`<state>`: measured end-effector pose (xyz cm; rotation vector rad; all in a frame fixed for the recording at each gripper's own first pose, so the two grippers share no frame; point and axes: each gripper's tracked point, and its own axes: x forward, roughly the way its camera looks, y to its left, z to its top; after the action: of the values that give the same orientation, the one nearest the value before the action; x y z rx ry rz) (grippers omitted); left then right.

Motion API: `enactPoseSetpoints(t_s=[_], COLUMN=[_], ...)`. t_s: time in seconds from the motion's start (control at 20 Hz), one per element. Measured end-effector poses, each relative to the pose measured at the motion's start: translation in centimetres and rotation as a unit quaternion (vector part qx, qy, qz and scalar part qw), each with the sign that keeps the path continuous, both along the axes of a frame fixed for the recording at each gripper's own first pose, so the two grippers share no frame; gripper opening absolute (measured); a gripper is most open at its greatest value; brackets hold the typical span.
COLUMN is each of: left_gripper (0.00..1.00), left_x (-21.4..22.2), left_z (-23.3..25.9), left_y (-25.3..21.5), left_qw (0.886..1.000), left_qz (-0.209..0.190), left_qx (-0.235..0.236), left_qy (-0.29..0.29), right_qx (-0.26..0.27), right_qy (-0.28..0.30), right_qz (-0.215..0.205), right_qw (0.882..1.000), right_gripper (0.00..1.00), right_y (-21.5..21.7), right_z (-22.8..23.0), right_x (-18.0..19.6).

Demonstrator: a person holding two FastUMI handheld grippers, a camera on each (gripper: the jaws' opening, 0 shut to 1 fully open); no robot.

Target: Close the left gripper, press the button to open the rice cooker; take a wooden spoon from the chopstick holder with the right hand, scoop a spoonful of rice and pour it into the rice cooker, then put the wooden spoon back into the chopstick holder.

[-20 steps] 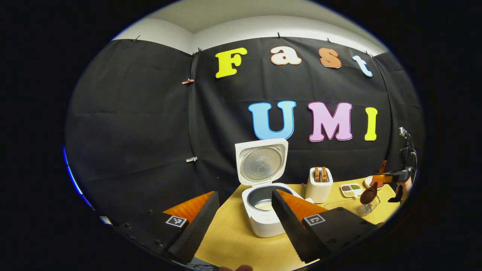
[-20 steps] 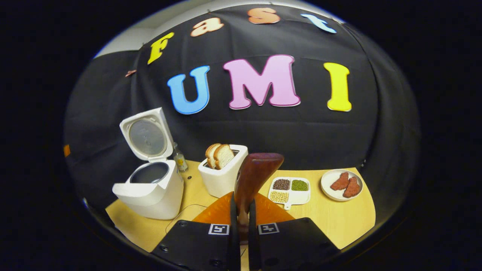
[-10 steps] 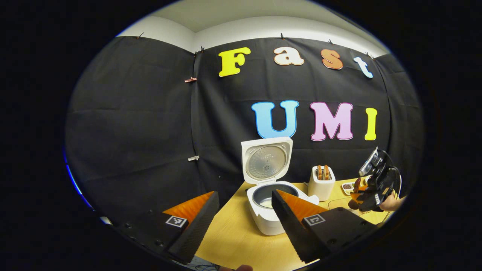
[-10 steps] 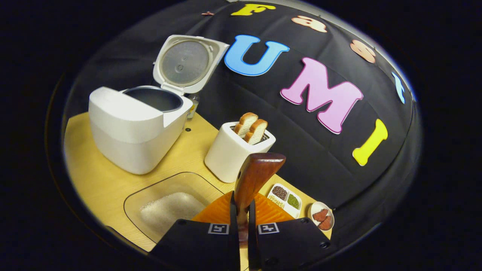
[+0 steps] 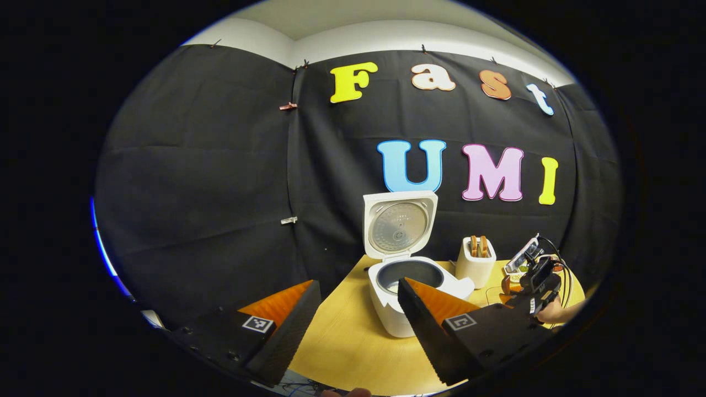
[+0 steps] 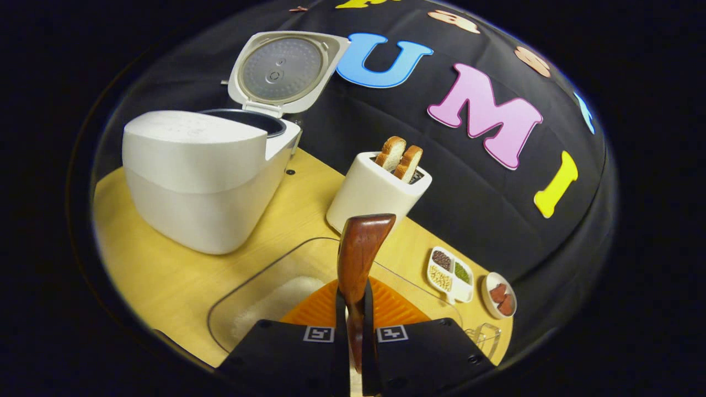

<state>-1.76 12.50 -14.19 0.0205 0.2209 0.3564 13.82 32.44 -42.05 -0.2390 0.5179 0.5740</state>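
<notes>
Behind rice tray (image 6: 259,275), toaster (image 6: 375,193) stands beside open rice cooker (image 6: 198,176).

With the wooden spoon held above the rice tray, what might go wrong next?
The right gripper pinches only the thin handle of the wooden spoon, so it may twist while scooping. Grains may also spill over the low rim of the clear rice tray, or on the way to the open rice cooker.

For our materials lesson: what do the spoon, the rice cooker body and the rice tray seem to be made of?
Spoon: dark polished wood, visible grain and sheen.
Rice cooker body: probably matte white plastic, smooth and seamless.
Rice tray: clear plastic or glass; the table shows through.
</notes>
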Motion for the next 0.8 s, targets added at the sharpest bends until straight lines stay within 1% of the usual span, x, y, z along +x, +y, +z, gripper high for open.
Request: enactPoseSetpoints(t_s=[0.05, 0.15, 0.25, 0.3, 0.4, 0.45, 0.5, 0.55, 0.6, 0.7, 0.8], left_gripper=[0.97, 0.97, 0.97, 0.97, 0.97, 0.97, 0.97, 0.97, 0.97, 0.97, 0.97], left_x=[-0.2, -0.5, -0.8, -0.9, -0.9, -1.1, -1.2, -1.2, -1.2, -1.2, -1.0], left_z=[-0.1, 0.1, 0.2, 0.1, -0.1, -0.3, -0.3, -0.2, -0.1, 0.2, 0.2], left_y=[0.1, 0.2, 0.3, 0.2, -0.1, -0.3, -0.4, -0.5, -0.6, -0.9, -1.1], left_qw=[1.0, 1.0, 1.0, 1.0, 1.0, 1.0, 1.0, 1.0, 1.0, 1.0, 1.0], left_qz=[0.001, 0.001, 0.005, 0.006, 0.005, 0.004, 0.004, 0.002, 0.001, -0.001, -0.005], left_qx=[0.0, 0.001, -0.002, -0.006, -0.012, -0.012, -0.011, -0.011, -0.011, -0.013, -0.013], left_qy=[0.001, -0.001, -0.004, -0.005, -0.005, -0.003, -0.002, -0.002, -0.002, -0.004, -0.003], right_qx=[0.032, 0.093, 0.149, 0.178, 0.235, 0.263, 0.282, 0.307, 0.324, 0.368, 0.404], right_qy=[0.024, 0.077, 0.117, 0.138, 0.183, 0.208, 0.224, 0.24, 0.25, 0.265, 0.271], right_qz=[-0.013, -0.04, -0.077, -0.098, -0.145, -0.17, -0.189, -0.209, -0.225, -0.259, -0.281], right_qw=[0.999, 0.992, 0.979, 0.969, 0.944, 0.927, 0.914, 0.897, 0.884, 0.853, 0.827], right_gripper=[0.13, 0.13, 0.13, 0.13, 0.13, 0.13, 0.13, 0.13, 0.13, 0.13, 0.13], right_y=[0.4, 0.2, -1.5, -2.5, -4.7, -5.9, -6.8, -7.9, -8.6, -10.2, -11.5], right_z=[0.0, 0.1, 0.2, 0.3, -0.1, -0.5, -0.9, -1.1, -1.0, -0.9, -0.6], right_x=[-0.3, -0.3, 0.3, 0.5, 1.1, 1.3, 1.6, 1.7, 1.7, 2.0, 2.5])
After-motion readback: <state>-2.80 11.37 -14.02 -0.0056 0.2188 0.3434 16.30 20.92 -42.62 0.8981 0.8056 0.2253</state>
